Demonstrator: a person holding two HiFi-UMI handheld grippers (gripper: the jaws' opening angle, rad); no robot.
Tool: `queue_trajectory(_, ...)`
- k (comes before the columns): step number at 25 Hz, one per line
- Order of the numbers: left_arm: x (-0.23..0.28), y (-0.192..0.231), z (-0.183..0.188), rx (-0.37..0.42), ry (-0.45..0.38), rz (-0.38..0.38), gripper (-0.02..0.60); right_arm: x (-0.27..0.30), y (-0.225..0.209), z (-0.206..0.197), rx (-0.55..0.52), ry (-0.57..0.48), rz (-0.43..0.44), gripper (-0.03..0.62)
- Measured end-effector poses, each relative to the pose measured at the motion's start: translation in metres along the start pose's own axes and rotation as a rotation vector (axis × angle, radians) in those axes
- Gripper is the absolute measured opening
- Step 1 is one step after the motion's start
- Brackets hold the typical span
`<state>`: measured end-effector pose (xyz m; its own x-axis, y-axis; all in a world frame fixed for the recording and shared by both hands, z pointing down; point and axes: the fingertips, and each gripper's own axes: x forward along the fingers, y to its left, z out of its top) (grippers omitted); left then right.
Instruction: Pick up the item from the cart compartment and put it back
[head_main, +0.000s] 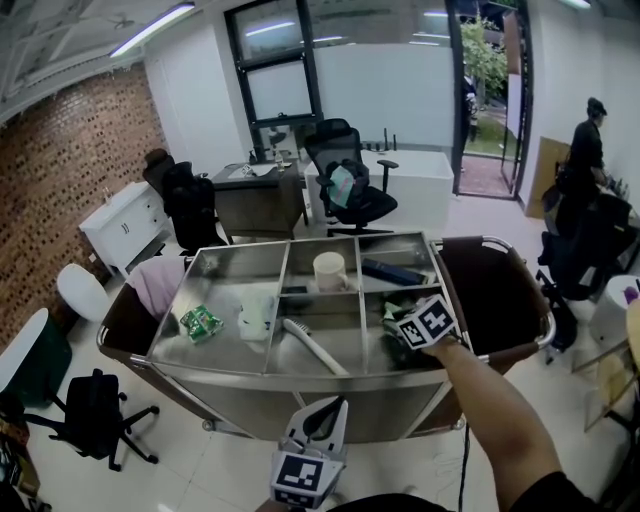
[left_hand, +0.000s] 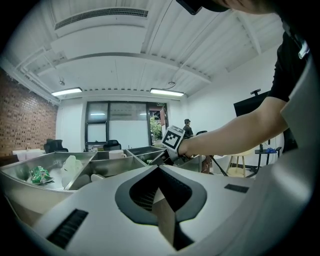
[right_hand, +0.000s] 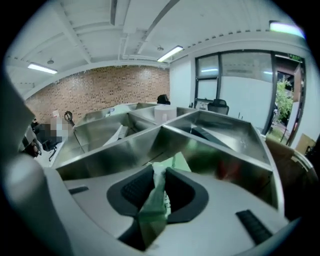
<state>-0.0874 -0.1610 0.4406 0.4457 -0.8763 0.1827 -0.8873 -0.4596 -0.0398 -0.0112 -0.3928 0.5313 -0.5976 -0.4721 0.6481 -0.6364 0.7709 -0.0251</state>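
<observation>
- The right tool (right_hand: 157, 172) is clamped on a crinkly green plastic packet (right_hand: 151, 212). In the right gripper view the thin film is pinched flat between the two dark pads, and a bit more green pokes out just past the tips.
- That packet is the task's item. It sits in the tool's grip, just above the floor of the stainless steel cart (head_main: 250, 372), inside the compartment directly under the tool. I can't tell if the far end of the packet touches the metal.
- The left tool (head_main: 325, 405) hangs low on the near side of the cart, well apart from the right tool. Its jaws are together with nothing between them, so it's basically just parked.
- Other stuff sits further out from the right tool: a white cylindrical mug (head_main: 329, 270) one compartment over and back, a long white plastic handle (head_main: 312, 345) in the bay just beside it, and a second small green wrapper (head_main: 200, 322) way over at the far end.
- My read is that we're in the pick-up half, with the grasp made and the lift barely started.
- The next move calls for going straight up until the packet clears the divider walls, then back down into the same compartment, and spreading the jaws only once it rests on the metal.
- Thin wrapper, small pinch, so I'd go slow. A jerk could let it slide out.
</observation>
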Motion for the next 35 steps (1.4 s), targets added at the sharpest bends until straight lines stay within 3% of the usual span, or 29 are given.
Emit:
queue_trajectory(10, 0.001, -0.005, -0.001, 0.01, 0.007, -0.014, 0.0, -0.006, -0.009, 0.011, 0.004, -0.078, -0.031, 0.095)
queue_trajectory(17, 0.0, -0.002, -0.002, 0.008, 0.007, -0.007, 0.0, -0.042, -0.02, 0.055, 0.059, -0.262, -0.034, 0.095)
queue_trajectory(24, 0.003, -0.004, 0.003, 0.016, -0.002, -0.009, 0.0, -0.13, 0.034, 0.094, 0.028, -0.459, 0.031, 0.095)
queue_trajectory(35, 0.011, -0.007, 0.007, 0.024, -0.009, -0.021, 0.0, -0.232, 0.105, 0.049, -0.041, -0.597, -0.043, 0.095)
